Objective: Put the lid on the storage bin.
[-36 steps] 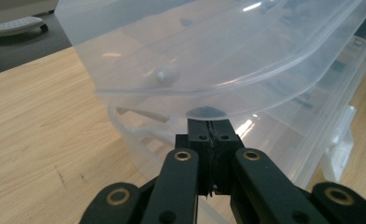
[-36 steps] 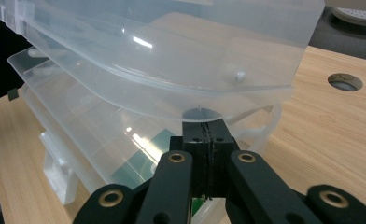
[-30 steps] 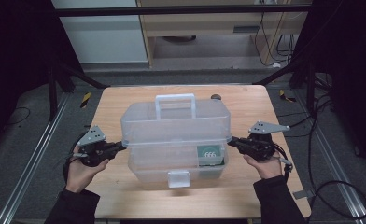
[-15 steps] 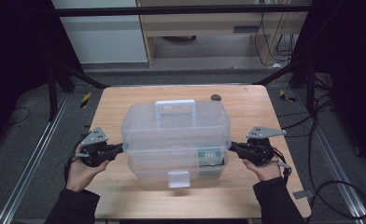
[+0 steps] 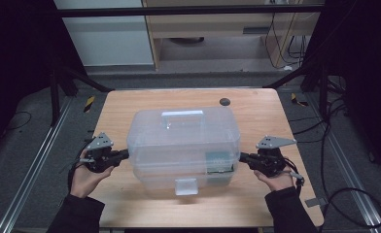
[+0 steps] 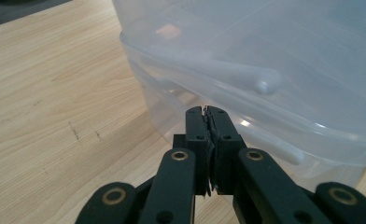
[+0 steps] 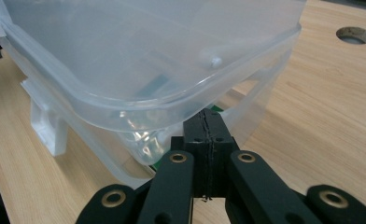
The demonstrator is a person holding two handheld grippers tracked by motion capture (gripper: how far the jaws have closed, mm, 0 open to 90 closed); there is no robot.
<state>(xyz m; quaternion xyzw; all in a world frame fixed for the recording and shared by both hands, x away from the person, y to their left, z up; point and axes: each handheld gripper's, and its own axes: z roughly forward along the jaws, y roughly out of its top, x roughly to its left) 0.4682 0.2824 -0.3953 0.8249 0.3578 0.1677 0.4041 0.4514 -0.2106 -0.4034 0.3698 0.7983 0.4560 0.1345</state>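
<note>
Clearly, the left gripper (image 5: pixel 122 155) has its jaws pressed together on nothing, its tips tucked under the lid rim at the left end of the clear plastic box (image 5: pixel 183 141), which sits mid-table (image 5: pixel 256 109). At the right end, the right gripper (image 5: pixel 243 157) mirrors it, closed and empty. Judged from here, uneven lifting could let a tip slip off the slick rim, tilting the box.
</note>
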